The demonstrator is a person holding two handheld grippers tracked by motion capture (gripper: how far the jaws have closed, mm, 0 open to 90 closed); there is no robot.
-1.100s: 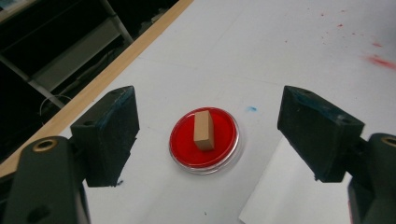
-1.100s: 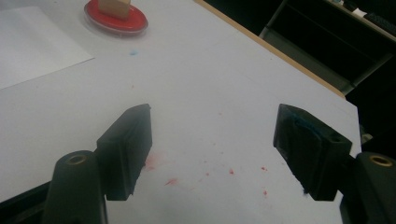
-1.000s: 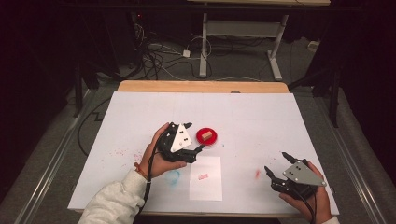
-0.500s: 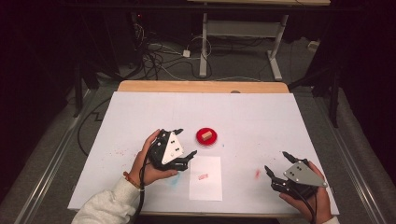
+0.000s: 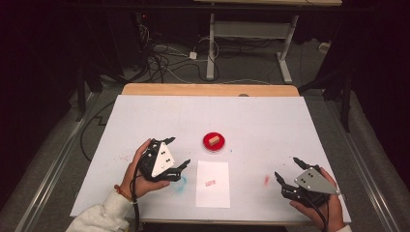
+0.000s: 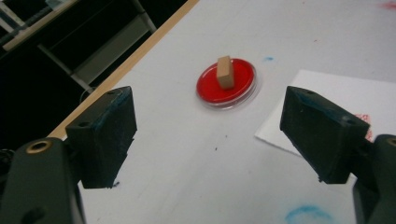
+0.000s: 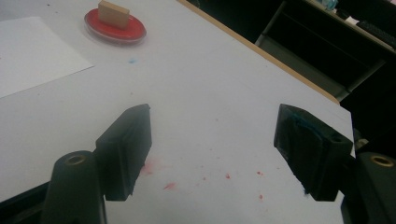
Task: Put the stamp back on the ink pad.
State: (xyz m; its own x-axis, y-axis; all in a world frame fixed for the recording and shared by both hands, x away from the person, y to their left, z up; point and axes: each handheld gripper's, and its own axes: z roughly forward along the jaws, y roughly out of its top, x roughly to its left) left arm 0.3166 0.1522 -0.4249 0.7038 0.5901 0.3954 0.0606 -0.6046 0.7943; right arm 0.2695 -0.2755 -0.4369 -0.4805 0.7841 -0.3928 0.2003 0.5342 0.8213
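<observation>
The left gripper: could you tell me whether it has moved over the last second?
Yes. The left gripper has pulled back from the red dish toward the table's near edge, jaws open.

**How the three cameras are being placed**

The table (image 5: 145, 121) is being viewed from above and from the person's side, with the floor and cables behind it also being taken in. The left gripper view is being taken low and close over the white surface, along its two spread jaws, toward the red dish (image 6: 227, 84) with the wooden block (image 6: 224, 71). The right gripper view is being taken equally low, toward the far table edge. The dish and the paper sheet (image 5: 212, 183) are being shared by all three views.
</observation>
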